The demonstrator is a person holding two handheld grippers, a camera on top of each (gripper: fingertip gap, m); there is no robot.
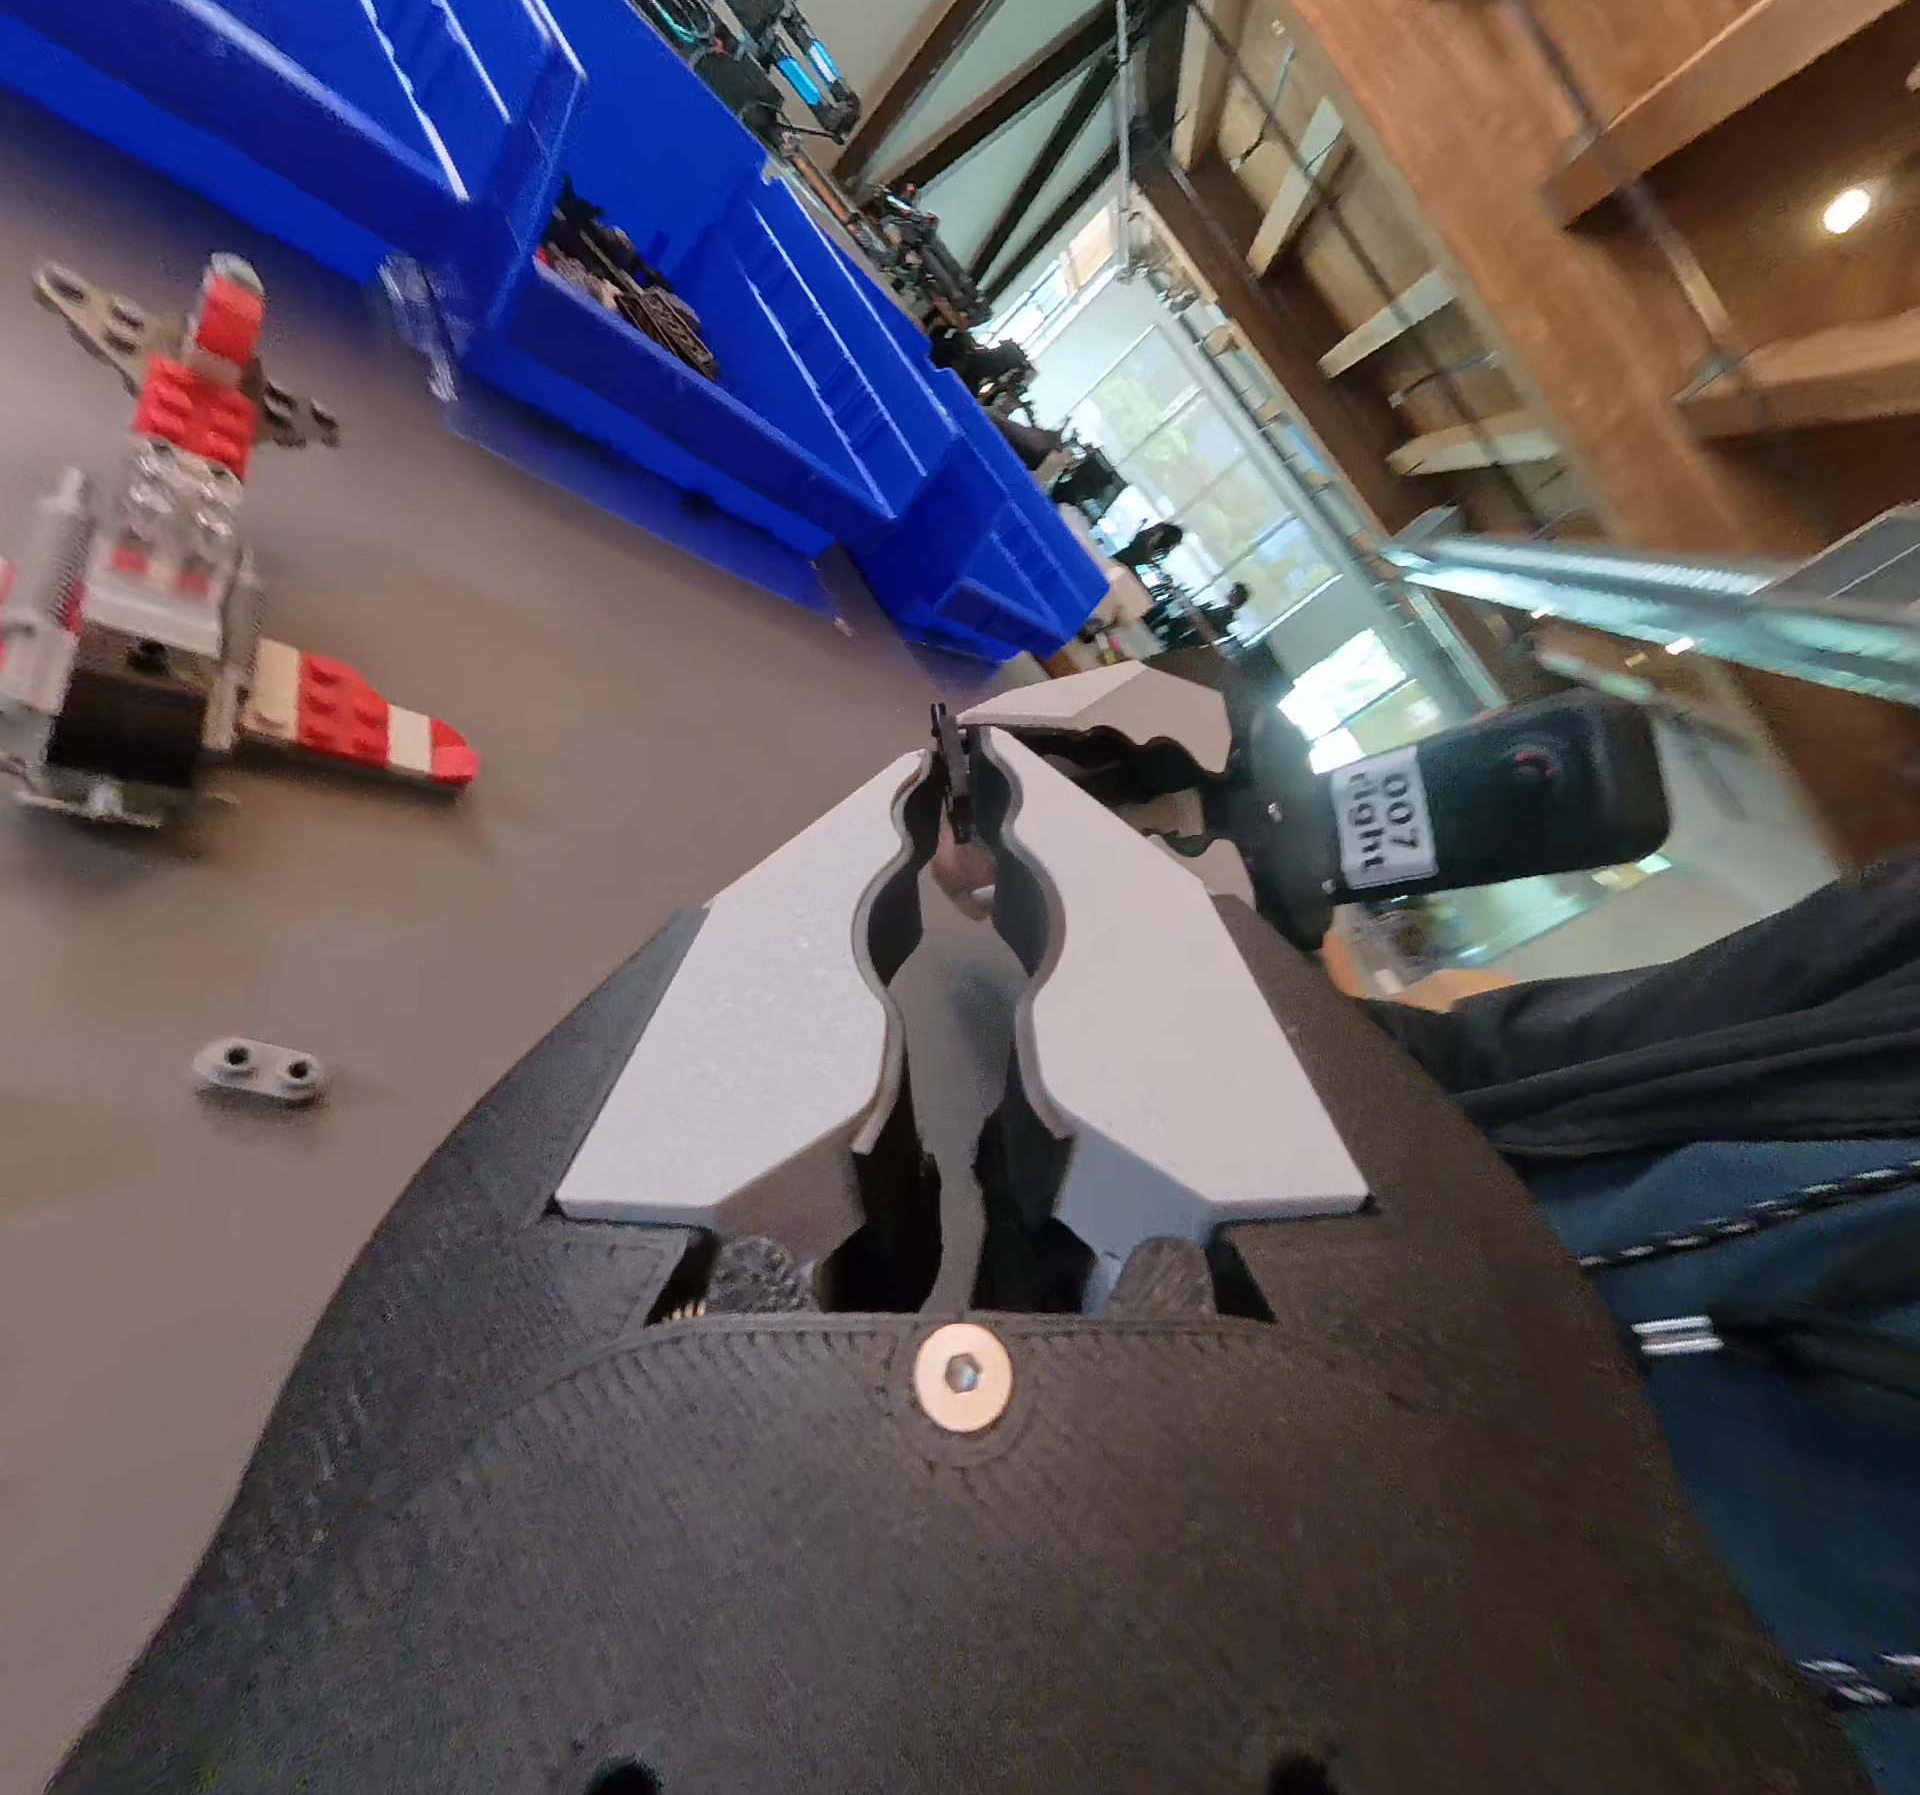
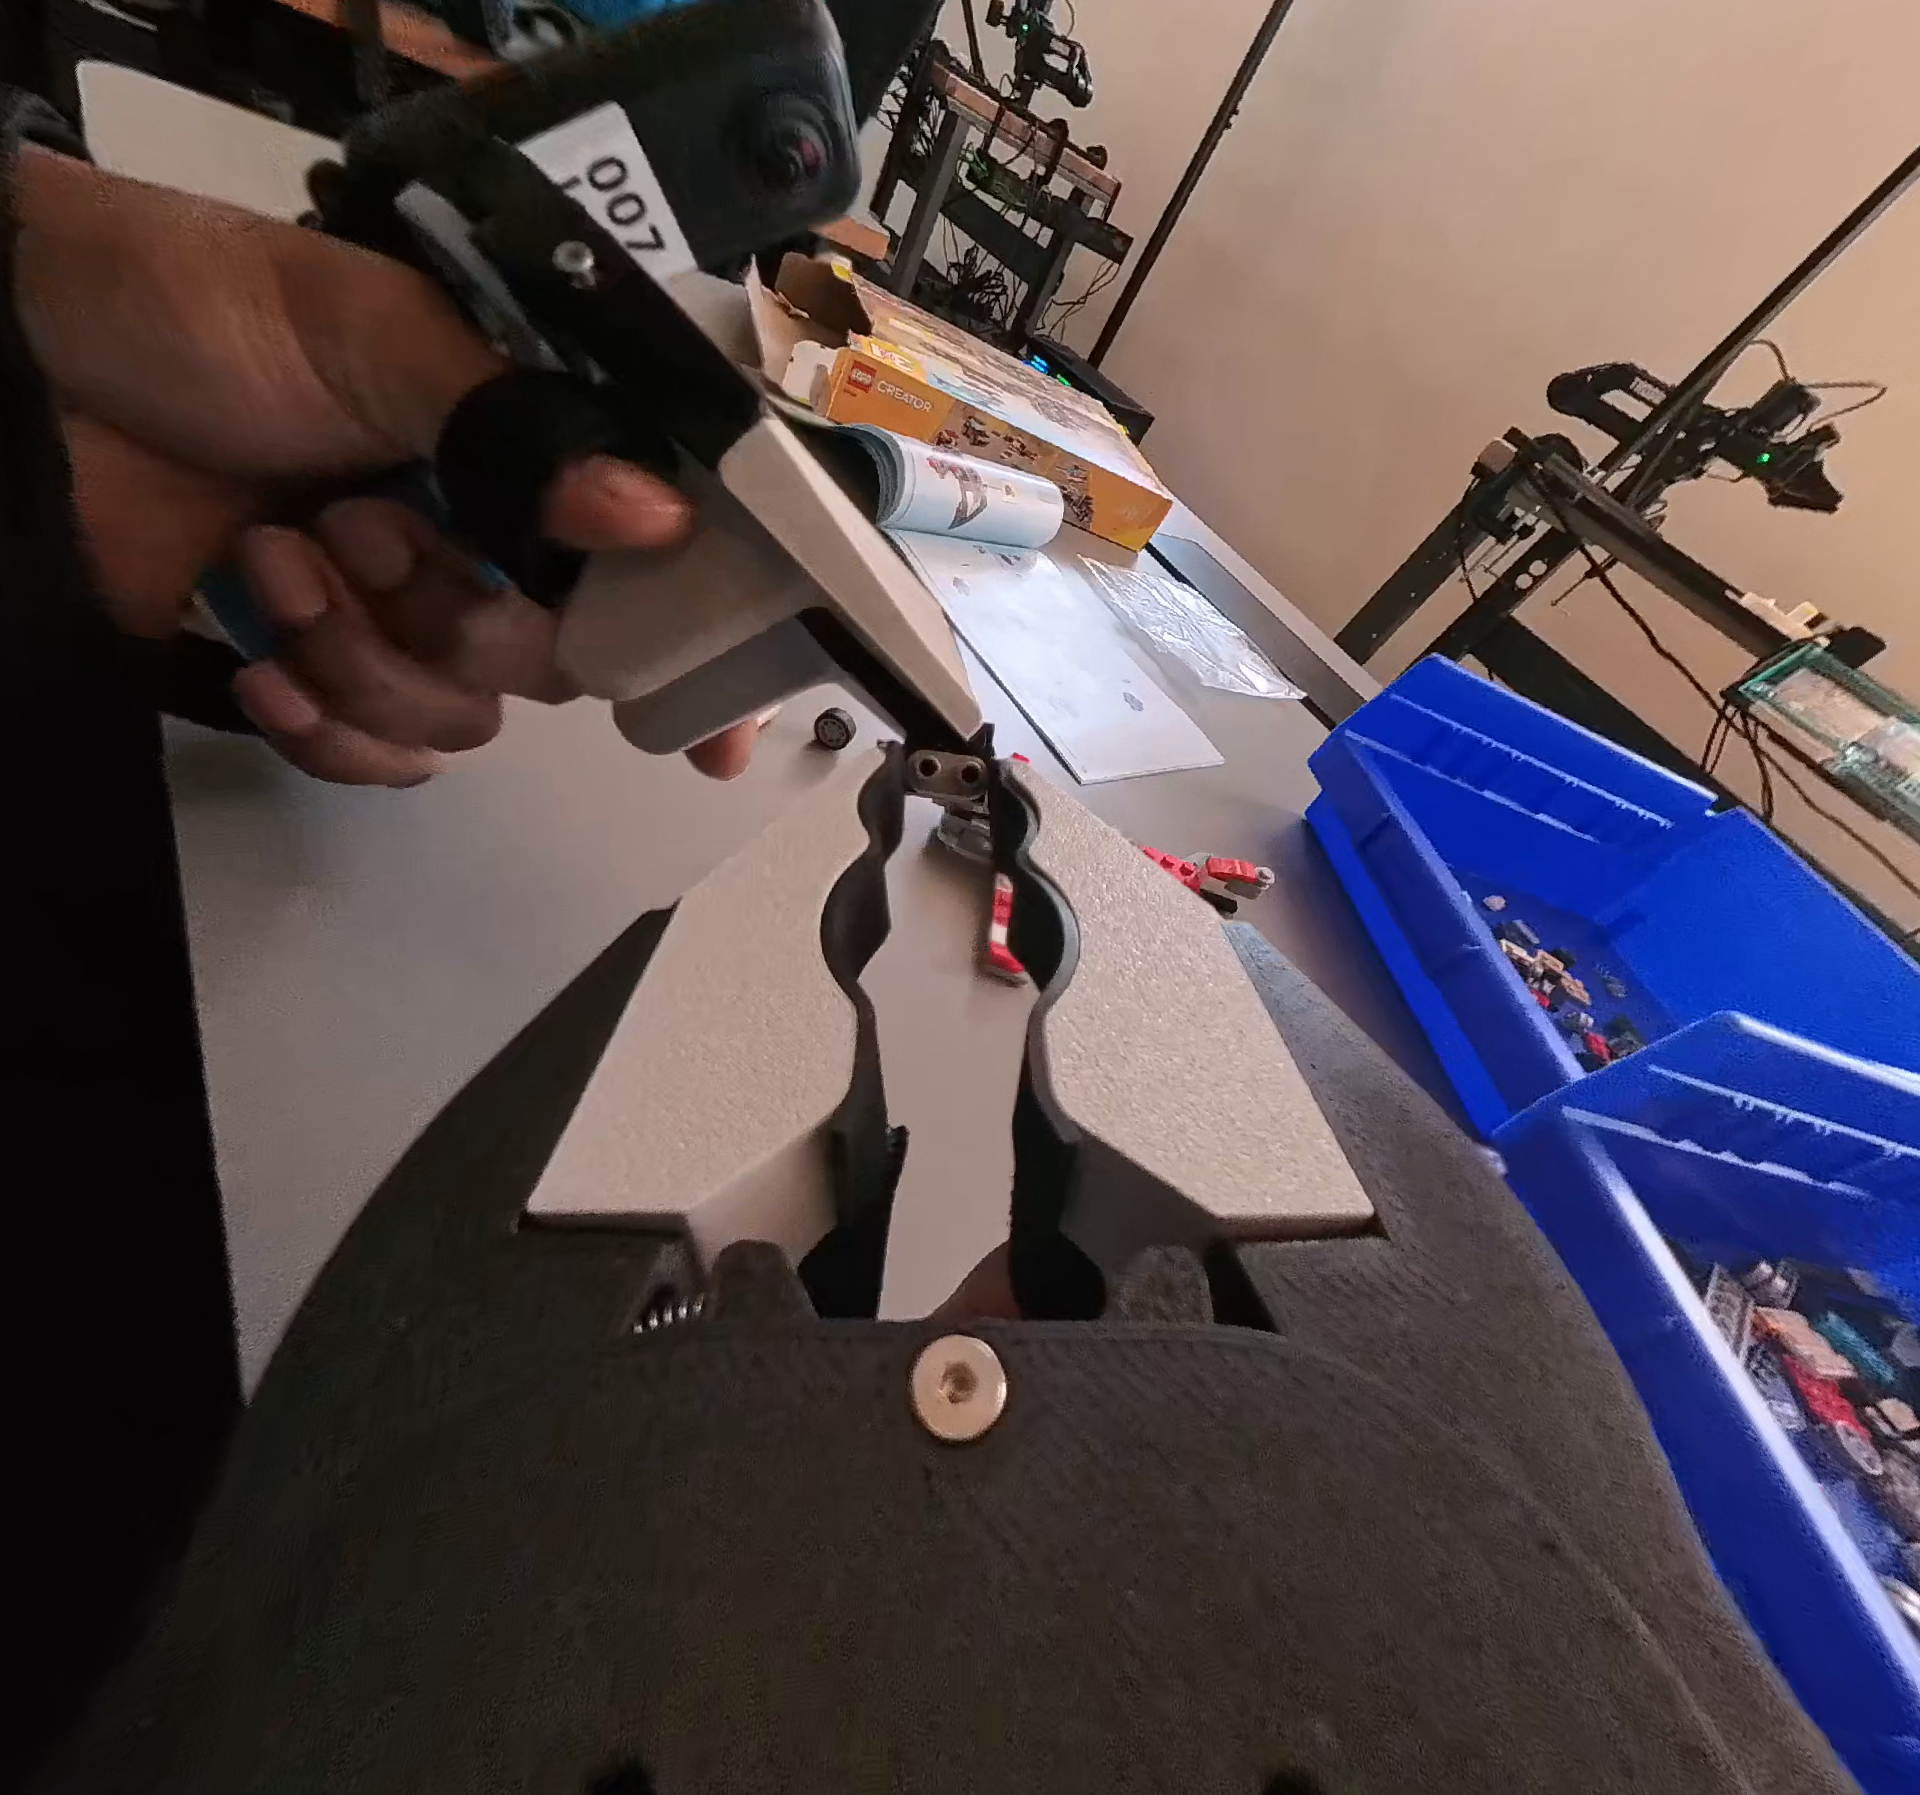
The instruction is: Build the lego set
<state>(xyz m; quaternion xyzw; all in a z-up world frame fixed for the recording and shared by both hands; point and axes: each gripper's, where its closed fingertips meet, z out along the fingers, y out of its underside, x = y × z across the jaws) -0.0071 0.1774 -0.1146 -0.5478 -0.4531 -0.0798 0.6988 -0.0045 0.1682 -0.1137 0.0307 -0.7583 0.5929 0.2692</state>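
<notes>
1. Two grippers meet tip to tip above the tabletop. The right gripper is clenched on a small grey two-hole plate, whose long axis runs across the jaws, left to right, with its holes facing the camera.
2. The left gripper is clamped on a thin black piece held upright along its fingers, touching or just beside the plate; I cannot tell which.
3. Farther off, to the left gripper's left, lies the red-and-white lego plane, nose pointing away, with a spare grey plate nearer.
4. Blue bins stand beyond.
</notes>
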